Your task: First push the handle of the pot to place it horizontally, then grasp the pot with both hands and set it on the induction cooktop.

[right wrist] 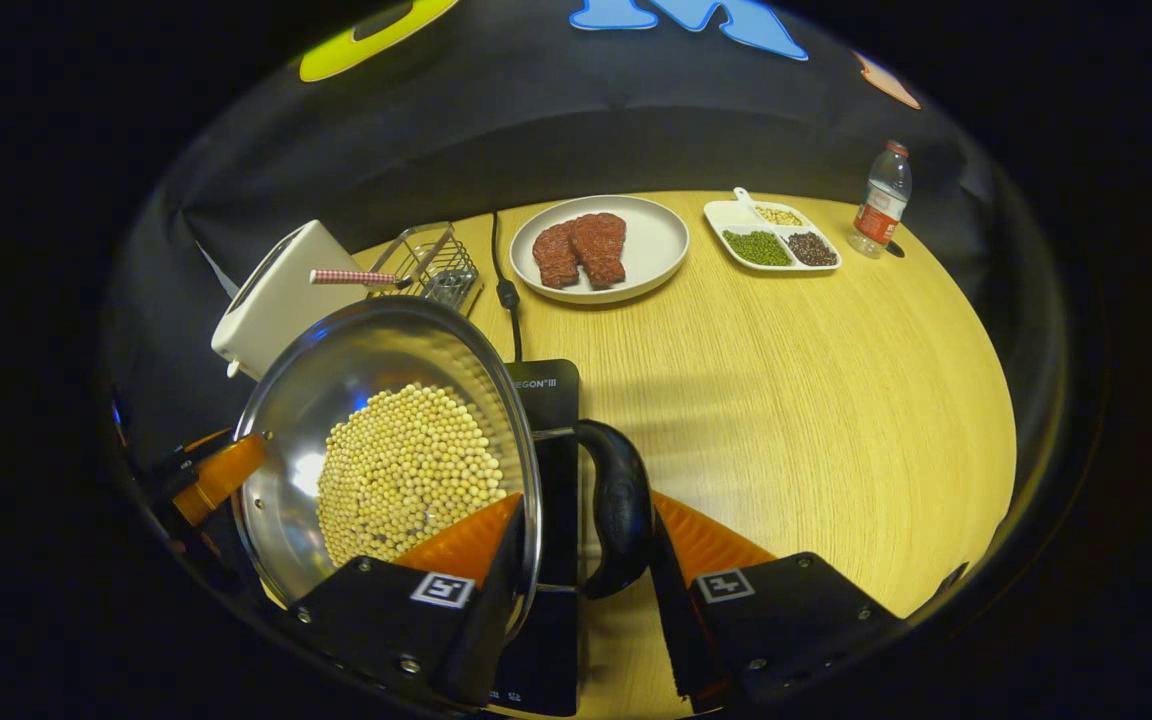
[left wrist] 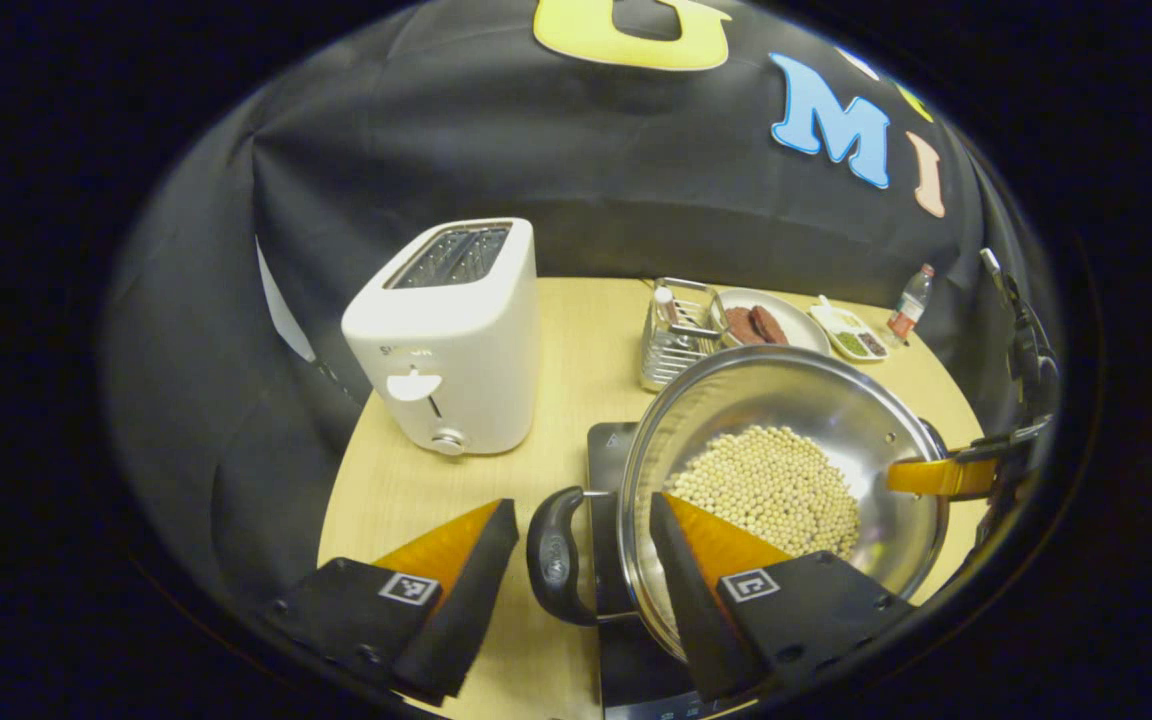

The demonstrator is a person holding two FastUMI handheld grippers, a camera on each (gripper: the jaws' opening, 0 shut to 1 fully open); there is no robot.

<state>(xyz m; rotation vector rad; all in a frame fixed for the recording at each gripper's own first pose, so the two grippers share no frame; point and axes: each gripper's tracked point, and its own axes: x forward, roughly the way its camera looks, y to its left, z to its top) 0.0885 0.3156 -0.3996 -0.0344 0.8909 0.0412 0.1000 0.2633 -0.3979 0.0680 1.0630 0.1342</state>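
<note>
Over on the left gripper view, the left gripper (left wrist: 576,575) straddles the near handle (left wrist: 558,555) of the steel pot (left wrist: 786,470), jaws spread with one finger outside the handle and one over the rim, not clenched as far as I can see. That pot, full of pale beans (left wrist: 771,490), sits over the black induction cooktop (left wrist: 608,445), with a white toaster (left wrist: 446,335) just left. Far across, the other gripper reaches the opposite handle. Right gripper view next: the right gripper (right wrist: 584,565) brackets its own handle (right wrist: 618,510) the same way, fingers either side, can't tell if they're pressing. Looks like the two-handed carry step; next they'd settle it flat and let go together. Extra here: a plate of meat (right wrist: 601,248), a divided dish (right wrist: 772,235), a bottle (right wrist: 880,200).
</note>
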